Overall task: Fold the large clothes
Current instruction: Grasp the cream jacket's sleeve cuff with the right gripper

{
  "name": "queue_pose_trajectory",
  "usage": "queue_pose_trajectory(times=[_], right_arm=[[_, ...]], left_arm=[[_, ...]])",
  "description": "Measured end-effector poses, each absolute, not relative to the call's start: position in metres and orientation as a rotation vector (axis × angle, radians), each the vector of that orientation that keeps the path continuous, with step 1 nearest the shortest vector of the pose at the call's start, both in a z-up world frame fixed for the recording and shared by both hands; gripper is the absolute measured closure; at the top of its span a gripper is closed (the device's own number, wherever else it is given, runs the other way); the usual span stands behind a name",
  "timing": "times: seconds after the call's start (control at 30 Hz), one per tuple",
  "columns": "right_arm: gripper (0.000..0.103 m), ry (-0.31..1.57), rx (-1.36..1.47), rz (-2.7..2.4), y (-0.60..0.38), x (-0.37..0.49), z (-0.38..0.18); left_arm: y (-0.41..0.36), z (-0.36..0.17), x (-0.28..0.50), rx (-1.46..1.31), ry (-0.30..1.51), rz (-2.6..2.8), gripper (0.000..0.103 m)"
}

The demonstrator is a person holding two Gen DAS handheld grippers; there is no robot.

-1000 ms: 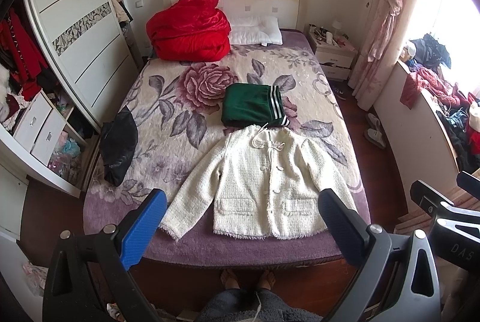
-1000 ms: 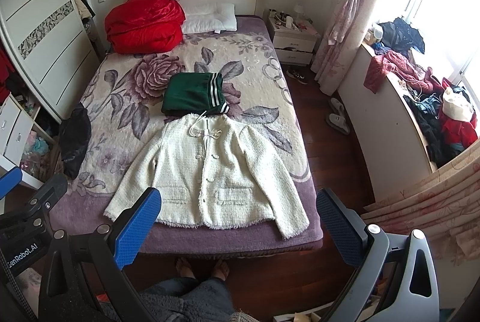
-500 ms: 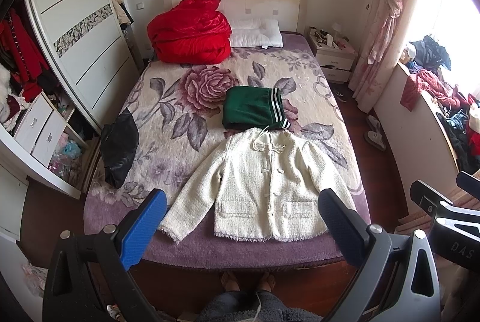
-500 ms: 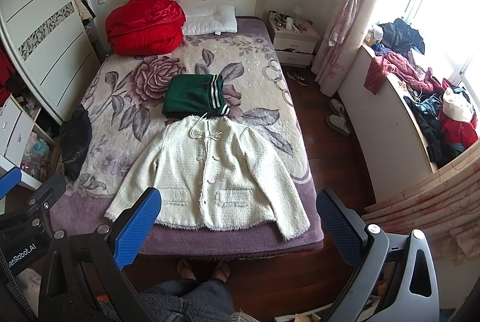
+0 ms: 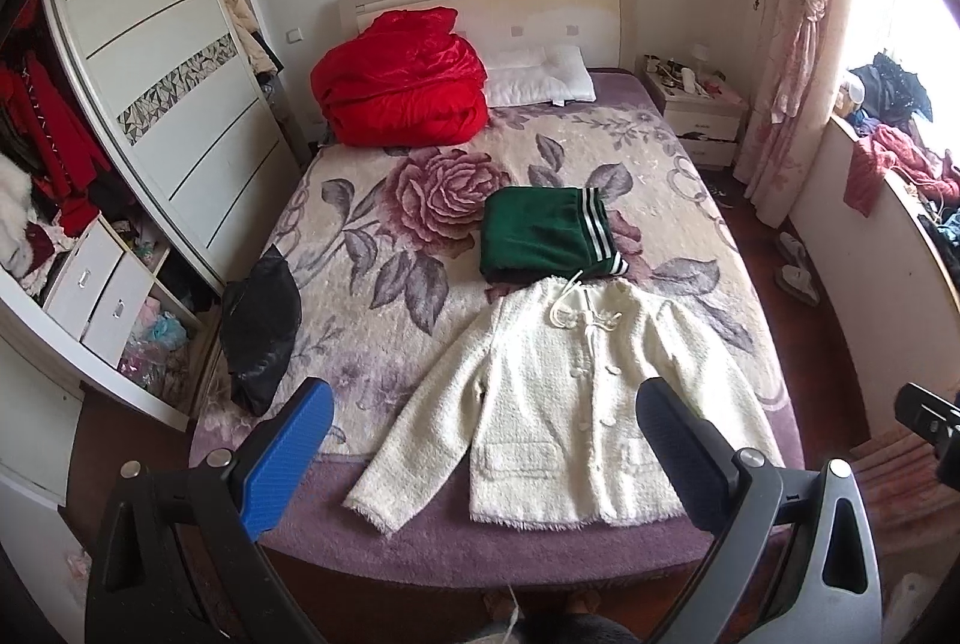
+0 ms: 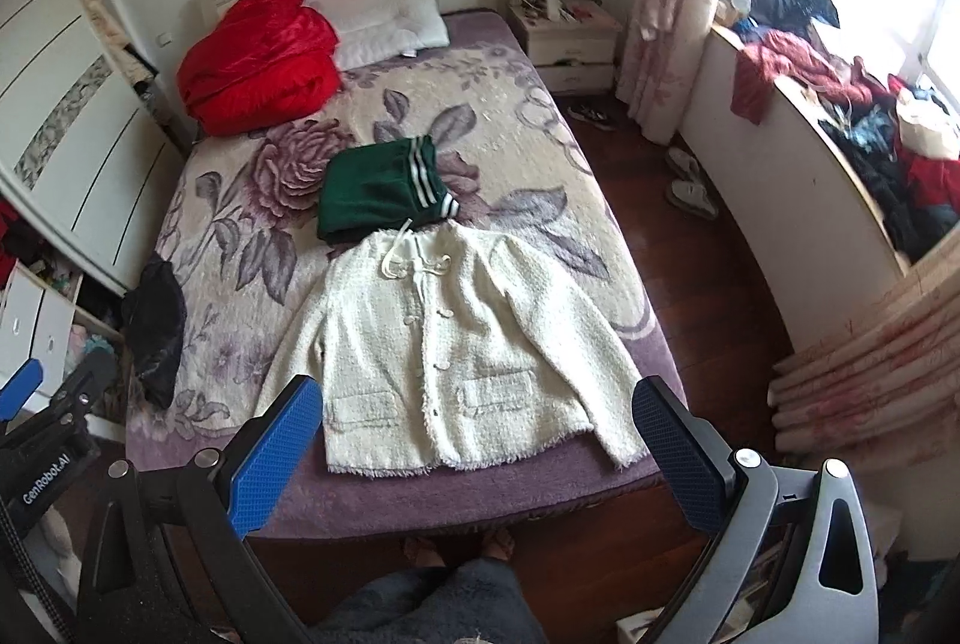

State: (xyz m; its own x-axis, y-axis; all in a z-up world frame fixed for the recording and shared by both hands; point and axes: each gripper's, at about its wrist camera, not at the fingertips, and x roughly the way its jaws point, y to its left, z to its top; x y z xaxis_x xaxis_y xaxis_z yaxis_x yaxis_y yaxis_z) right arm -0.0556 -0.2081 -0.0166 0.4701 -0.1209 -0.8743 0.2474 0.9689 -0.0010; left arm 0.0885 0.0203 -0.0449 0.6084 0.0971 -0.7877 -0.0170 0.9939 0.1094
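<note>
We hold the left claw (image 5: pixel 480 440) released, its blue pads spread wide with nothing between them, above the foot of the bed (image 5: pixel 372 554); the right claw (image 6: pixel 477 440) is likewise released and empty, poised over the same edge from a little farther to the right. Both stand well clear of the cloth, so no grasp has begun. Beyond them, the white jacket (image 5: pixel 576 392) lies flat and face up near the foot of the bed, buttoned down the front, collar toward the headboard, both sleeves angled outward and down, its hem close to the mattress edge. Just past the collar, touching or nearly so, sits a folded green garment (image 5: pixel 540 236) with white stripes, which we judge to be already done. Farther off are a red quilt (image 5: pixel 402 86) and a pillow (image 5: pixel 540 74) at the headboard, and a black bag (image 5: pixel 261 326) at the bed's left side. We judge this to be the start of folding the jacket: laid out, not yet folded. The next move, as we see it, calls for bringing each claw down to a sleeve cuff or shoulder, pinching the thick fuzzy fabric firmly, and carrying the sleeves inward across the front.
</note>
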Motion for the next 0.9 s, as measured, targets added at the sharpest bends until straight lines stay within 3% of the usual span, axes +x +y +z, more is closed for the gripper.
queue_pose_trajectory(times=[0.07, 0.13, 0.17, 0.27, 0.37, 0.57, 0.73, 0.83, 0.87, 0.9], right_arm=[[0.001, 1.08, 0.229, -0.289, -0.24, -0.048, -0.056], [0.025, 1.141, 0.338, -0.361, -0.279, -0.044, -0.109], [0.044, 1.177, 0.388, -0.393, -0.299, -0.042, -0.139], [0.044, 1.266, 0.589, -0.513, -0.375, -0.049, -0.242], [0.029, 1.298, 0.797, -0.605, -0.457, -0.068, -0.357], [0.026, 1.341, 1.078, -0.742, -0.57, -0.098, -0.553], [0.025, 1.328, 1.218, -0.747, -0.594, -0.102, -0.649], [0.025, 1.268, 1.215, -0.768, -0.593, -0.092, -0.663], [0.027, 1.258, 1.177, -0.777, -0.589, -0.088, -0.661], [0.037, 1.27, 1.139, -0.785, -0.584, -0.086, -0.661]], left_arm=[[0.017, -0.082, 0.108, 0.113, 0.926, 0.09, 0.0], [0.012, -0.123, 0.122, 0.134, 0.959, 0.12, 0.0], [0.01, -0.145, 0.129, 0.142, 0.989, 0.136, 0.0], [-0.001, -0.214, 0.146, 0.141, 1.093, 0.164, 0.0], [-0.017, -0.282, 0.16, 0.177, 1.176, 0.205, 0.0], [-0.034, -0.407, 0.172, 0.228, 1.339, 0.27, 0.0], [-0.048, -0.482, 0.176, 0.288, 1.42, 0.29, 0.0], [-0.055, -0.508, 0.183, 0.287, 1.44, 0.293, 0.0], [-0.057, -0.515, 0.185, 0.29, 1.439, 0.29, 0.0], [-0.059, -0.52, 0.187, 0.291, 1.435, 0.283, 0.0]])
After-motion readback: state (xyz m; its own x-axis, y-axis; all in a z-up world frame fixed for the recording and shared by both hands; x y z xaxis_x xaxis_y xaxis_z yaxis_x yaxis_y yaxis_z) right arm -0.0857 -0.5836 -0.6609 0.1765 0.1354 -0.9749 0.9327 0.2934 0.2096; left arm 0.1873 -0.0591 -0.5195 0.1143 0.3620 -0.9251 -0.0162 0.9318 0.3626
